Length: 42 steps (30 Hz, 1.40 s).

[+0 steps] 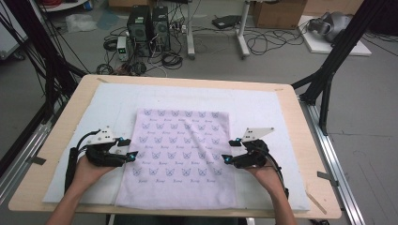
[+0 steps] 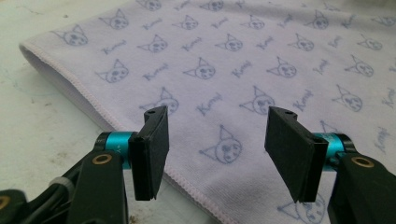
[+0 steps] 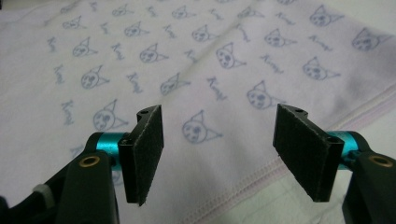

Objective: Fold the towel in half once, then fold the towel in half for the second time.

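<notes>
A pale lilac towel (image 1: 178, 154), printed with cat faces and a script word too small to read, lay flat on a white mat (image 1: 263, 108) covering the bench (image 1: 65, 122). The left gripper (image 1: 129, 149) and right gripper (image 1: 228, 151) flanked its side edges, jaws spread, pinching nothing.

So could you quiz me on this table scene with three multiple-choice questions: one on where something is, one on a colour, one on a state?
1. Where does the printed cloth lie?
A. On a white mat on the table
B. On the floor
C. Draped over a chair

2. What colour is the print on the cloth?
A. Red
B. Blue
C. Green

3. How do the jaws of the left gripper and the right gripper stand?
A. Clamped on the cloth
B. Open, nothing between them
C. Holding a cup

Answers: A, the mat shows around the cloth; B, blue cat faces and lettering; B, a gap shows between the pads in both gripper views.
</notes>
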Each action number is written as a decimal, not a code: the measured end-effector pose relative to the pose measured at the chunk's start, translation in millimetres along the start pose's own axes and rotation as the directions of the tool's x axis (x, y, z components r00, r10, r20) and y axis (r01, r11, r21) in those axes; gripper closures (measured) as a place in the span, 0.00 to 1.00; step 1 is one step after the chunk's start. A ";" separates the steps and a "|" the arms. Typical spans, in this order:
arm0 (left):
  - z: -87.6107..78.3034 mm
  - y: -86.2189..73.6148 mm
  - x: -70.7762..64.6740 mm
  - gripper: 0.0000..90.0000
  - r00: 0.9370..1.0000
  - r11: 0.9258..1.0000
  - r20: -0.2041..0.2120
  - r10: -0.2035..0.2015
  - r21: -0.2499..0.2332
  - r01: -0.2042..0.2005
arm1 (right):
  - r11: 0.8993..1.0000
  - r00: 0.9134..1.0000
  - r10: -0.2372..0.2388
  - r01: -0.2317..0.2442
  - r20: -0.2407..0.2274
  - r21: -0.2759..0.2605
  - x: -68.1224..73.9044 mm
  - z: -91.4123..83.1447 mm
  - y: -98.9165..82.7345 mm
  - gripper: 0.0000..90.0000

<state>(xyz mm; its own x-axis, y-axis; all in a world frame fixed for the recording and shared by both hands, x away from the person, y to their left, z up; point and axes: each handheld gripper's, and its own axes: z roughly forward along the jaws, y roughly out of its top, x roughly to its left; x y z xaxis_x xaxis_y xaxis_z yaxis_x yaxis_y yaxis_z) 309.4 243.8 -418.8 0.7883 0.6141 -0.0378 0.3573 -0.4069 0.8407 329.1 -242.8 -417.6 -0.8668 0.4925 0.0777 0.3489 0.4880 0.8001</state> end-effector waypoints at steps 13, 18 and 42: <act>6.6 14.9 19.4 0.45 1.000 0.999 -0.005 -0.017 -0.032 0.016 | 1.000 1.000 -0.014 0.014 -0.011 0.015 -25.0 20.5 25.9 0.37; 13.6 33.6 35.8 0.46 0.999 0.998 -0.023 -0.028 -0.050 0.027 | 1.000 1.000 -0.006 0.007 -0.016 0.017 -47.7 26.0 45.4 0.37; 46.7 51.8 97.3 0.52 0.991 0.995 -0.100 -0.093 0.032 0.097 | 0.996 0.995 0.069 -0.072 0.066 0.054 -101.9 36.1 53.5 0.39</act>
<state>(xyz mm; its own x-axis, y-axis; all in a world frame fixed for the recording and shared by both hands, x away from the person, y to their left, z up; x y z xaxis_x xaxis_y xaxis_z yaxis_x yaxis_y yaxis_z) 428.0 250.9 -404.2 0.6974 0.7141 -0.0614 0.4478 -0.3672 0.8152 448.9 -240.9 -404.2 -0.8154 0.5714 0.0928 0.4293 0.4894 0.7591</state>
